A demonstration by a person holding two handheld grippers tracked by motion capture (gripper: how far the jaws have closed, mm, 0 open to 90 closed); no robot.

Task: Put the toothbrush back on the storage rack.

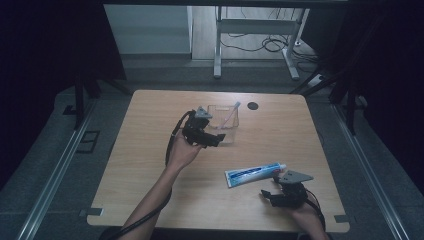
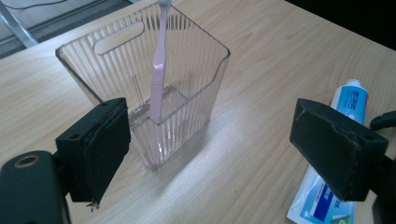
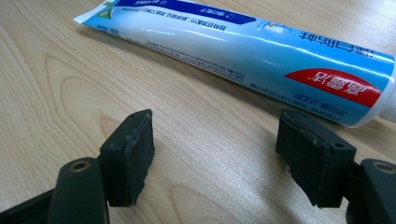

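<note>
Left gripper (image 1: 220, 138): jaws wide apart, nothing between them, just beside the clear ribbed holder (image 1: 223, 120) at table centre. Pink toothbrush (image 2: 159, 79) stands inside, leaning toward 1 o'clock. Toothpaste tube (image 1: 254, 174) lies at 5 o'clock of the holder. Right gripper (image 1: 266, 196): jaws apart, empty, near the tube.

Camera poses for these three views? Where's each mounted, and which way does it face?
High view: above the near side, looking forward and down at the table; both forearms enter from below.
Left gripper view: rides the left hand-held gripper, jaws open, facing the clear holder with the toothbrush.
Right gripper view: rides the right hand-held gripper, jaws open, facing the toothpaste.
All three show the toothpaste.
</note>
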